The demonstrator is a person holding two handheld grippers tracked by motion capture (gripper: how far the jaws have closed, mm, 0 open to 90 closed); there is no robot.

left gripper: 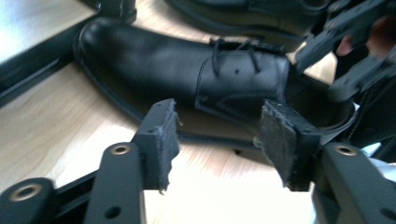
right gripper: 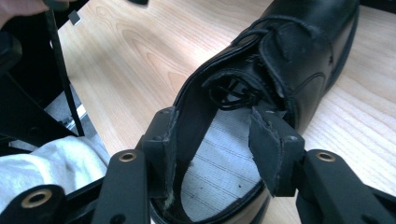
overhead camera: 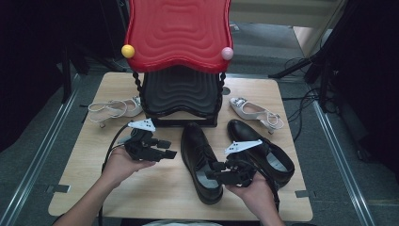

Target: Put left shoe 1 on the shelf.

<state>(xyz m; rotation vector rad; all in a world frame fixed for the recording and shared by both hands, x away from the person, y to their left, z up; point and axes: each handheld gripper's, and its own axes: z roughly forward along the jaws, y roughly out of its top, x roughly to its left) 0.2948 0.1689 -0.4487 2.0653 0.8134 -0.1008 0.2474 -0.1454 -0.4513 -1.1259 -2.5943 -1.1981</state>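
Right gripper (overhead camera: 214,172) spread at the near shoe's (overhead camera: 200,160) collar, one pad inside the opening, not pinching. Left gripper (overhead camera: 170,149) spread, empty, left of that shoe.

Our left gripper (left gripper: 215,140) points at the side of a black lace-up shoe (left gripper: 187,70) lying across the wooden table (left gripper: 51,126), toe toward ten o'clock. Our jaws stand apart with nothing between them. At two o'clock we see the other gripper (left gripper: 348,51), blurred, by the shoe's opening
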